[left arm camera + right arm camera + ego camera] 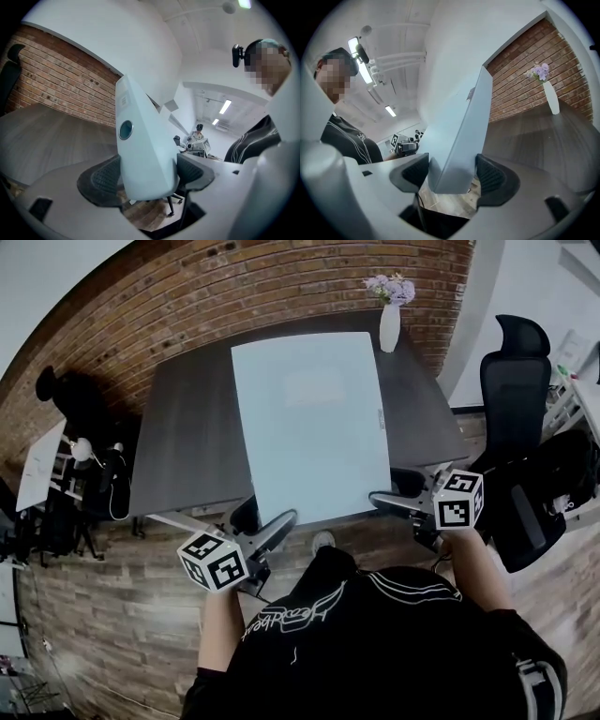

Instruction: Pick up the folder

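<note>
Both jaws clamp folder [309,427] nr corners.

Overhead, apparently upward tool views share folder [309,427].

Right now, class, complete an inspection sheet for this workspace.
Surface: dark table, plain matte top.
Job's things: pale blue folder, near corners gripped, one in each claw.
Clutter: white vase of purple flowers at the table's far right corner.
Grippers: left claw shut on the folder; right claw shut on the folder.
Cables: nothing seen on the table.
Surroundings: brick wall, black office chair, wood floor.
</note>
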Motion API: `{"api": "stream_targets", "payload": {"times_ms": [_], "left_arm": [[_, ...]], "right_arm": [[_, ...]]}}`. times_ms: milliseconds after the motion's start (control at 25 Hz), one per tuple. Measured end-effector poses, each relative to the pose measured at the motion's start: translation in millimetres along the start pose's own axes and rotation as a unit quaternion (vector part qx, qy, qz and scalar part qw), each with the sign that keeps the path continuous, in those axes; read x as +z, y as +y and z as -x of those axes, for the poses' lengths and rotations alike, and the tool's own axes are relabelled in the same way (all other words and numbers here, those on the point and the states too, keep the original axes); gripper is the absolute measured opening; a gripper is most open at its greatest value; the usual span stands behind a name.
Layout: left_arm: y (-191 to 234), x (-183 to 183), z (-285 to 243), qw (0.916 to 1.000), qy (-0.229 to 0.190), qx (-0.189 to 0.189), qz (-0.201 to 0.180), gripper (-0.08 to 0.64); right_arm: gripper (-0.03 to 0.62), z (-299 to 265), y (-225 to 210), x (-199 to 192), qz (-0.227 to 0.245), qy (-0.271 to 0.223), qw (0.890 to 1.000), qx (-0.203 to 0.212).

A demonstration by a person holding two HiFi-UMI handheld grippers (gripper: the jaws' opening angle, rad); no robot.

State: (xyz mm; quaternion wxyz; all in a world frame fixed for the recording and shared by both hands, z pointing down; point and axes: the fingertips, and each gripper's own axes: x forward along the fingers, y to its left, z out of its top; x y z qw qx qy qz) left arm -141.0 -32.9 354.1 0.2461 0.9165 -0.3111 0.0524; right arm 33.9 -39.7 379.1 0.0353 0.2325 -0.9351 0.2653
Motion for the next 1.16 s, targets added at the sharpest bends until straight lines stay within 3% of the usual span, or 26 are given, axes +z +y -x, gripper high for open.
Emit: {"api": "stream_targets", "payload": {"times_ms": [1160], "left_arm": [[-8, 6, -6, 1.0, -0.001, -0.006, 0.004, 0.365]], "right_arm": [[0.278, 11, 3, 16, 0.03, -0.007, 0.999, -0.015]]}}
